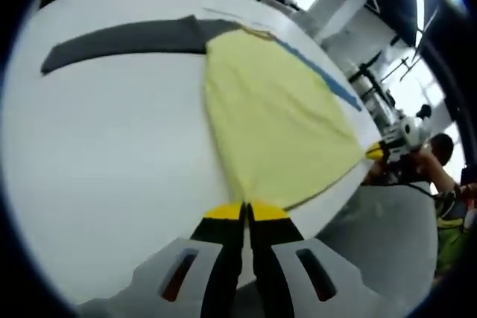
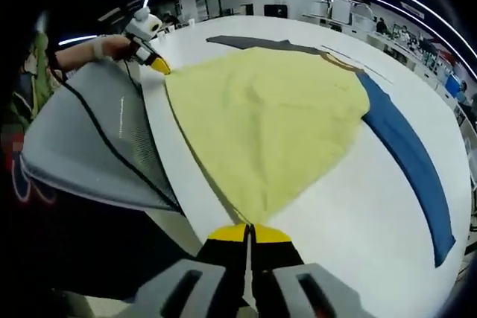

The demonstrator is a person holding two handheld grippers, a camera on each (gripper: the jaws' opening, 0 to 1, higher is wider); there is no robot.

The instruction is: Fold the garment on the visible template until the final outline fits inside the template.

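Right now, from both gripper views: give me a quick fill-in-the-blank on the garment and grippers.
1. The garment's body is ____ in colour.
2. The left gripper is shut on the garment's ____.
3. In the right gripper view the sleeve on the table is ____.
4. The right gripper is ____ on the garment.

Missing: yellow; edge; blue; shut

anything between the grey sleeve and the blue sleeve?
The yellow body of the garment spans between the grey sleeve and the blue sleeve, clearest in the right gripper view; both tools grip its hem.
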